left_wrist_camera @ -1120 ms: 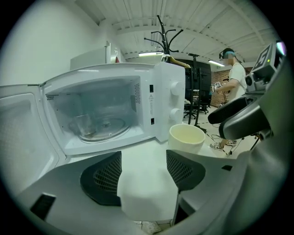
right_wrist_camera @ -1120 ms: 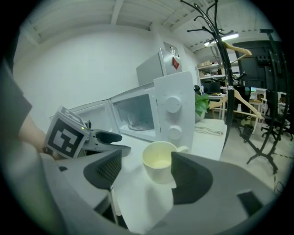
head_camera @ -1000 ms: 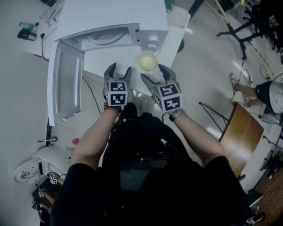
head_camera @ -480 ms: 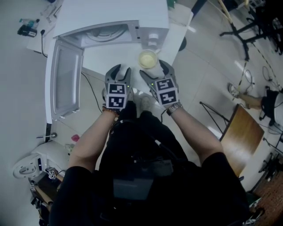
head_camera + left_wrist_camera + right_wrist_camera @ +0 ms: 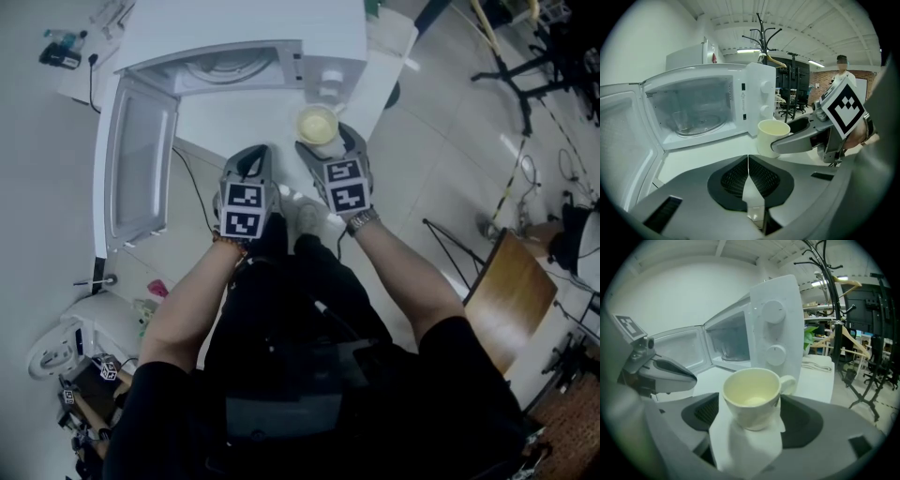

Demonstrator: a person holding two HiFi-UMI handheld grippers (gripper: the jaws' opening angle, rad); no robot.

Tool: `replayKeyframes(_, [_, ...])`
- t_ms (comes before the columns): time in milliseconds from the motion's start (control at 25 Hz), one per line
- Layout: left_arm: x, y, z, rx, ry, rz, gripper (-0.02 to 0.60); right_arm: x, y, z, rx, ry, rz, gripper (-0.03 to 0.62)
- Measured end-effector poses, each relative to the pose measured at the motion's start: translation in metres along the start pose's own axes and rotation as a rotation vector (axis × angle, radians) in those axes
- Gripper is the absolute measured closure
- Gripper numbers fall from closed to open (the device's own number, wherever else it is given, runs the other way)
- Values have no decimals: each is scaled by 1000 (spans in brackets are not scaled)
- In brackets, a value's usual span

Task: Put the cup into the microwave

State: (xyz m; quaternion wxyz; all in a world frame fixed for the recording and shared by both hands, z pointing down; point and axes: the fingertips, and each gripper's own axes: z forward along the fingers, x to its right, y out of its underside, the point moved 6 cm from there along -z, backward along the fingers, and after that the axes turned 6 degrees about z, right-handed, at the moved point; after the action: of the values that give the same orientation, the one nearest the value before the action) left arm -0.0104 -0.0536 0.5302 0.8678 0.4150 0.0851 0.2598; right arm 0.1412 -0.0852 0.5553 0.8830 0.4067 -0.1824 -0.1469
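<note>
Sitting on the table (image 5: 234, 120), the cup (image 5: 317, 125) stands upright just in front of the microwave (image 5: 244, 37), by the side with the knobs; its handle (image 5: 792, 380) points away to the right. It looks like hard china, so I think it is stiff, smooth and a bit slippery, not very heavy; it could crack if it fell. I cannot tell if there is a drink in it, so it should be kept level. The best place to hold looks like the round sides, about the middle, not the thin handle. The right gripper (image 5: 326, 142) has its jaws wide apart, one on each side of the cup; they have just been opening and do not squeeze it yet. The left gripper (image 5: 259, 152) has just closed all the way, with nothing in it. The door (image 5: 136, 169) is swung wide open to the left.
</note>
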Motion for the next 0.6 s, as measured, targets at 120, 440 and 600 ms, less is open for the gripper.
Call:
replayKeyframes(120, [1,4,-3,-3,12,-13,578,2,-2,5,8,5,-2,157])
replayKeyframes(440, [-2,10,-6,-19,0,-20,578,3,-1,17,15,18,-17,134])
replayKeyframes(600, [-3,12,-8,-25,-8,-23,578,3,0,21,14,20,-33,129])
